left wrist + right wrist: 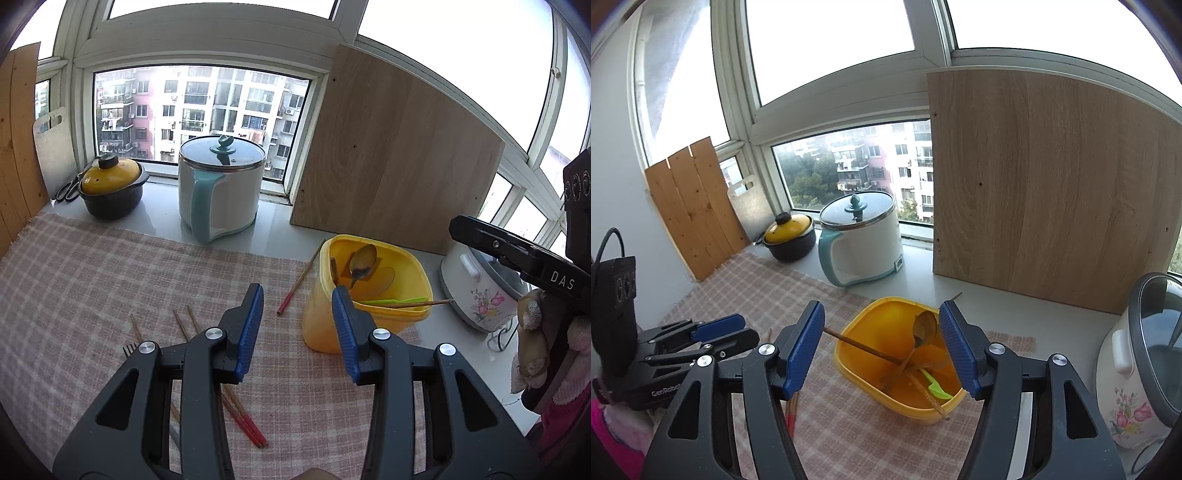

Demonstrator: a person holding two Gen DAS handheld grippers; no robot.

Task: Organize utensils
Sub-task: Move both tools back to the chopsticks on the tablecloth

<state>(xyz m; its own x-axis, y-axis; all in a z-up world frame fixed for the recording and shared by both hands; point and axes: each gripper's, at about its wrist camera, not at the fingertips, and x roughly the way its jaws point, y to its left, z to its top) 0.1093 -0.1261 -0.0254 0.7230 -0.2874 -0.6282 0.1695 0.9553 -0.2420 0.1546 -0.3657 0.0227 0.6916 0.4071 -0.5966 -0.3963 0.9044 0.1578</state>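
A glossy yellow plastic tub (897, 354) with rounded corners is set on the pink checked woven cloth (110, 266) covering the tabletop (280, 218). Inside it a wooden spoon (923, 326), a flat green plastic utensil (936, 386) and a thin wooden chopstick (864, 347) are leaned. The left gripper (297, 328) is held open and empty; the right gripper (882, 345) is likewise spread wide around nothing. Only in the left wrist view are loose red-tipped chopsticks (243, 417) seen clearly on the cloth; the tub's interior is seen better from the right.
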